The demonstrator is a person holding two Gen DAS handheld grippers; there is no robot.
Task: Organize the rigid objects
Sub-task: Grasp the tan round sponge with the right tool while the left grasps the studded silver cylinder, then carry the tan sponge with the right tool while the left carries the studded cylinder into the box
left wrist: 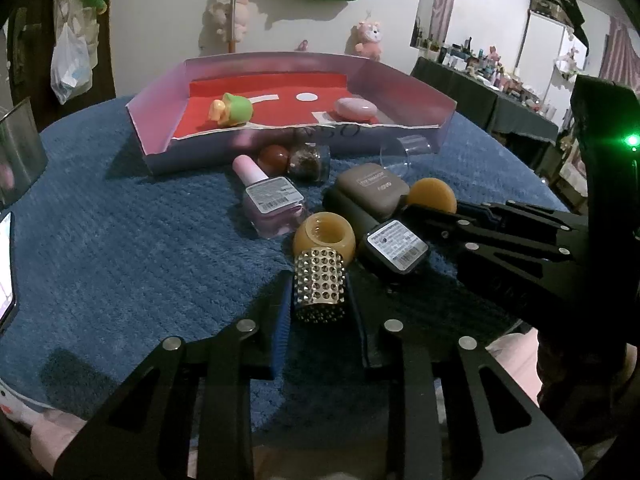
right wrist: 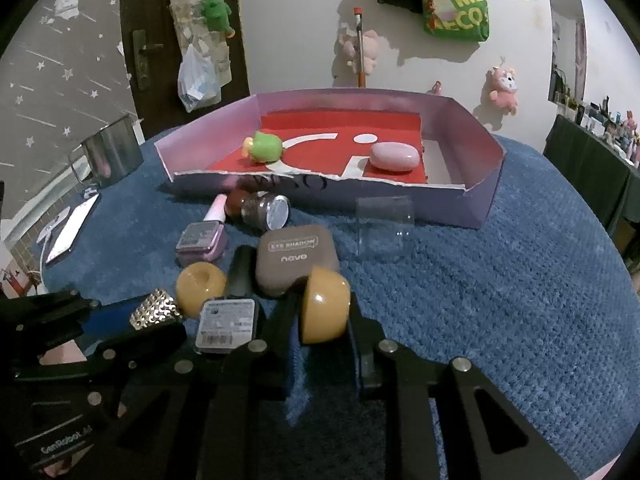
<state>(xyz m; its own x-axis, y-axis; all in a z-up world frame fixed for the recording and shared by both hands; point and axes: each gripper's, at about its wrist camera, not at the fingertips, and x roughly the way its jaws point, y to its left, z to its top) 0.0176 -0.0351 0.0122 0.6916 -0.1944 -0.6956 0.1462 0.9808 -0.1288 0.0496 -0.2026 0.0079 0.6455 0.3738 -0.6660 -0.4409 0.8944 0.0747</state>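
A shallow lilac cardboard tray [left wrist: 158, 142] with a red lining sits on a blue knitted cloth [left wrist: 120, 248]. This tray is the landmark for everything below. Inside it already lie a green toy figure [left wrist: 232, 110] toward its left side and a pink oval case [left wrist: 355, 109] toward its right.

In front of the tray's near wall, a cluster of small rigid things waits on the cloth: a pink nail-polish bottle [left wrist: 268, 200], a dark red ball [left wrist: 274, 156] and a glitter jar [left wrist: 309, 162] almost touching the wall, a clear plastic cup [right wrist: 384, 232] on its side, a grey eyeshadow compact [right wrist: 294, 256], and a black bottle [left wrist: 394, 248] with a barcode label.

Nearest the cameras, farthest from the tray, the left gripper [left wrist: 320, 296] has its fingers on either side of a gold studded cylinder [left wrist: 320, 284], seemingly pinching it. An amber ring-shaped piece [left wrist: 325, 238] lies just beyond. The right gripper [right wrist: 324, 312] clasps an amber rounded piece [right wrist: 324, 308] between its fingers (contact looks snug on both sides).

The step in hand appears to be lifting both pieces for carrying into the tray. To do it well, raise each straight up first, since neighbours crowd close, clear the tray's near wall fully before moving forward, and set each down on bare red lining, away from the two items already there. The cylinder may roll, so place it gently.
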